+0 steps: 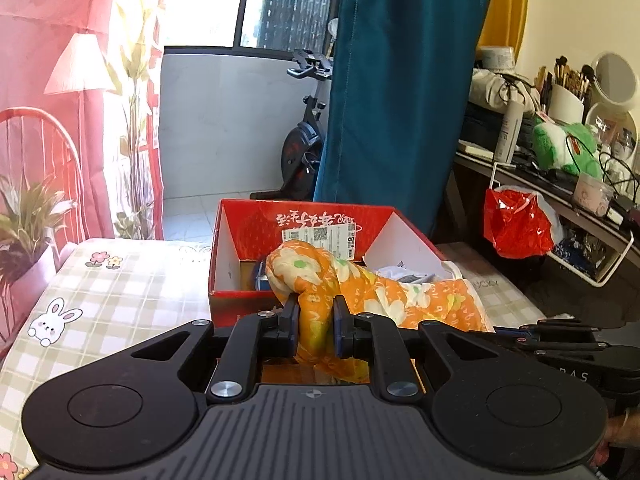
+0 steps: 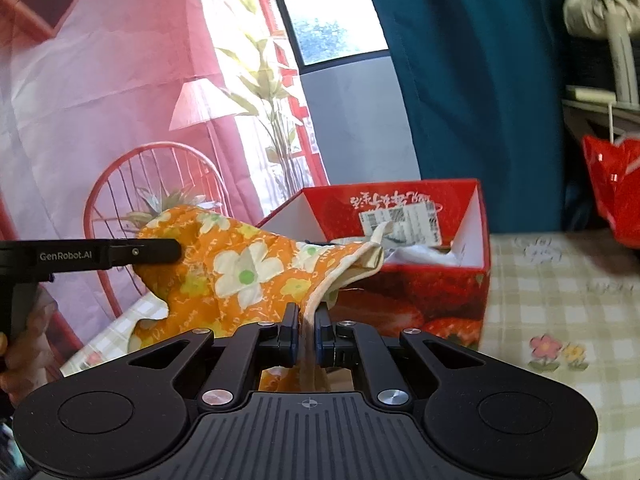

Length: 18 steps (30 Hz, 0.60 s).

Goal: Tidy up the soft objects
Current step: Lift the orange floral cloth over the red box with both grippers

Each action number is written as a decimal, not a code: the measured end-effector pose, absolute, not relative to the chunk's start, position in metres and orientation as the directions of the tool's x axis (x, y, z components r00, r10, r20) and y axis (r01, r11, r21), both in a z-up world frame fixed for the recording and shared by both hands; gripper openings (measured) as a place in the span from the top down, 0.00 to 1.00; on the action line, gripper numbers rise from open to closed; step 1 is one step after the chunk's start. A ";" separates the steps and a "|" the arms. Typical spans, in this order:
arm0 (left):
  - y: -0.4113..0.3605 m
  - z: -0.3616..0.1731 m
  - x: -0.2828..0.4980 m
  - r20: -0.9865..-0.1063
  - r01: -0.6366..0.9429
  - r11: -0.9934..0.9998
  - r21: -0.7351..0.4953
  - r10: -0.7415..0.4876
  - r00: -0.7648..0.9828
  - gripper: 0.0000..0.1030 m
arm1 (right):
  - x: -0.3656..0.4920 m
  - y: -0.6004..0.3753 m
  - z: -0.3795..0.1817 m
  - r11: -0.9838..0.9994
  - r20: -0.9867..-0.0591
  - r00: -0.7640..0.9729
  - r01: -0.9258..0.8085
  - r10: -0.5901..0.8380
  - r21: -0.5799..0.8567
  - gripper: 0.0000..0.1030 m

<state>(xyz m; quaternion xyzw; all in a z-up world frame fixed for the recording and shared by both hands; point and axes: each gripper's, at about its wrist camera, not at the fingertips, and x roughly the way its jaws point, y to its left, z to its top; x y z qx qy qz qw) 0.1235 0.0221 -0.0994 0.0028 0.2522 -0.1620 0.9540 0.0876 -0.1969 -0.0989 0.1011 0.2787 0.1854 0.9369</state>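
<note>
One orange cloth — pinched by two tools, left tool and right tool.

Left gripper is clamping tight on bunched fabric, right gripper is pinching a thin edge, both angling slightly downward.

- An orange cloth printed with white and yellow flowers with green centres, edged in cream, is being shown.
- A red box with white inner walls and white script is being seen; strawberries are printed on its side.
- A bedsheet checked in pale green and white, with pink flowers and a white rabbit, is being displayed.
- A teal curtain is being shown.
- Black grippers are being seen.
</note>
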 end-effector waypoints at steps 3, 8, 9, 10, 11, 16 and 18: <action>0.024 -0.100 0.131 -0.493 0.312 0.947 -0.081 -0.310 0.813 0.83 | 0.090 -0.195 -0.101 0.911 -0.492 0.770 -0.297 0.406 0.287 0.93; 0.026 -0.098 0.145 -0.486 0.305 0.948 -0.086 -0.307 0.818 0.84 | 0.103 -0.195 -0.097 0.908 -0.494 0.766 -0.295 0.411 0.298 0.93; 0.026 -0.098 0.149 -0.483 0.304 0.949 -0.087 -0.307 0.820 0.84 | 0.106 -0.195 -0.096 0.909 -0.493 0.767 -0.301 0.411 0.288 0.93; 0.026 -0.097 0.153 -0.480 0.302 0.949 -0.088 -0.306 0.822 0.84 | 0.109 -0.194 -0.094 0.910 -0.492 0.768 -0.307 0.410 0.280 0.93; 0.026 -0.095 0.158 -0.475 0.300 0.950 -0.087 -0.304 0.825 0.84 | 0.112 -0.194 -0.093 0.910 -0.490 0.769 -0.311 0.410 0.274 0.93; 0.020 -0.088 0.193 -0.455 0.289 0.953 -0.085 -0.295 0.840 0.84 | 0.142 -0.196 -0.080 0.918 -0.480 0.783 -0.322 0.395 0.231 0.93; 0.015 -0.085 0.212 -0.443 0.280 0.956 -0.088 -0.290 0.848 0.84 | 0.159 -0.199 -0.076 0.925 -0.471 0.796 -0.320 0.380 0.205 0.93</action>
